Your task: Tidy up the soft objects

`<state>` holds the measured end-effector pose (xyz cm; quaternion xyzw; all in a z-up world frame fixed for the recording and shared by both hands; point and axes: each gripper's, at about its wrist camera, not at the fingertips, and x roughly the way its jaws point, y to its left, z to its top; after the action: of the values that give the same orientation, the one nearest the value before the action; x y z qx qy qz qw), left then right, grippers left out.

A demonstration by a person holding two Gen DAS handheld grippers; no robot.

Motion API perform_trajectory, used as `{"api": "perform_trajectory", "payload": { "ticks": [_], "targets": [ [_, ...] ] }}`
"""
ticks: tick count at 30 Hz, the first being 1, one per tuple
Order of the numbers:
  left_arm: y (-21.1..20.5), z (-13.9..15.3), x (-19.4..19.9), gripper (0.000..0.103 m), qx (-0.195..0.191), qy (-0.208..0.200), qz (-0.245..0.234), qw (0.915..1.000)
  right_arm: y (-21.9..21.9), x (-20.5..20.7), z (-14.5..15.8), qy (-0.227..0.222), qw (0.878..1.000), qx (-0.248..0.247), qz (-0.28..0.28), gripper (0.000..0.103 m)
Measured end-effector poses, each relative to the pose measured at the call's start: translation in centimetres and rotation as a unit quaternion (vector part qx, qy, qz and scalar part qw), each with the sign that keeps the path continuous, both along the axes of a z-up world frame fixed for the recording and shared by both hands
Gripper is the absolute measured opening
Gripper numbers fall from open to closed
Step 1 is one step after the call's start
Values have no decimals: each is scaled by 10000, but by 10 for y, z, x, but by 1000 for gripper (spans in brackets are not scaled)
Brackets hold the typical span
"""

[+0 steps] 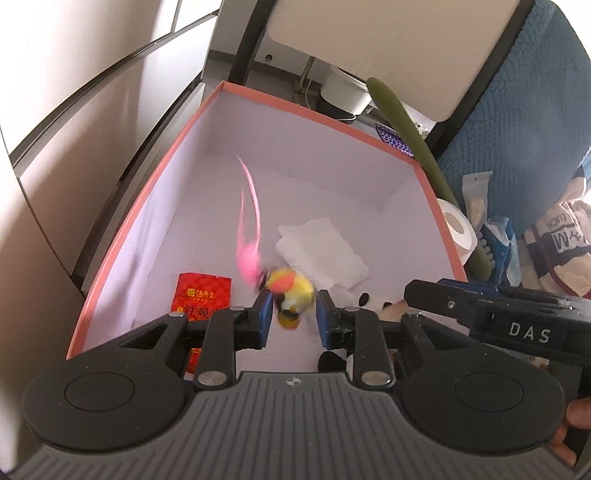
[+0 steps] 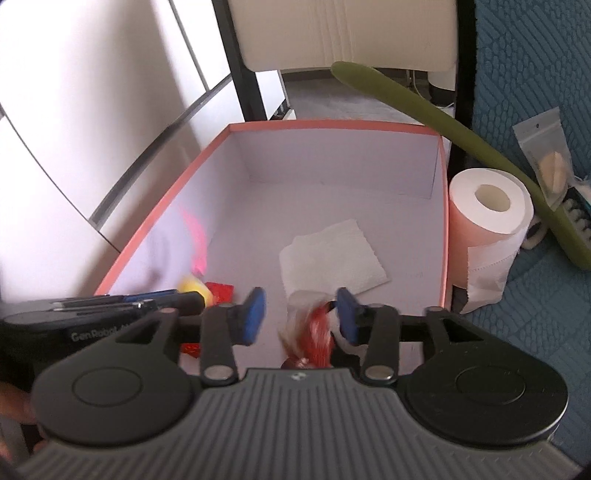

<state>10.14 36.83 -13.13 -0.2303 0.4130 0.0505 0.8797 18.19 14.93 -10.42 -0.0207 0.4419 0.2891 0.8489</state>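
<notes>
A pink-rimmed box (image 1: 295,107) with a white inside lies below both grippers. My left gripper (image 1: 294,314) is open, and a blurred yellow plush toy (image 1: 291,291) with a long pink feather (image 1: 249,236) sits between its blue pads without being pressed. My right gripper (image 2: 301,314) is open too. A blurred red and white tufted toy (image 2: 314,332) hangs between its pads, close to the right one. A folded white tissue (image 2: 332,254) and a red packet (image 1: 201,295) lie in the box (image 2: 332,124). A black and white plush (image 1: 373,302) shows near the box's front.
A toilet paper roll (image 2: 487,206) stands just outside the box's right wall. A long green brush (image 2: 443,110) leans over it. Packets and a printed bag (image 1: 561,240) lie on blue cloth (image 2: 535,55) at the right. A chair (image 2: 351,33) stands behind, with white cabinets at the left.
</notes>
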Motion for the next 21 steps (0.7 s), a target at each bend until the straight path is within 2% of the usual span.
{"api": "perform_trajectory", "payload": {
  "ticks": [1,2,11,21],
  "targets": [
    [-1,2,0,45,10,-6,25,10000,-1,0,2,1,10000,13,-37,60],
    [-2,4,-1,51,40,-27,57,10000,-4,0,4,-5,9999,62,-82,61],
    [-24,28,-10,51,166,-308,41,9994,-28,-8,26,-229,9992,294,-146,61],
    [-75,49,-10,51,270,-613,-243,9975,-73,-20,46,-674,9958,467,-407,61]
  ]
}}
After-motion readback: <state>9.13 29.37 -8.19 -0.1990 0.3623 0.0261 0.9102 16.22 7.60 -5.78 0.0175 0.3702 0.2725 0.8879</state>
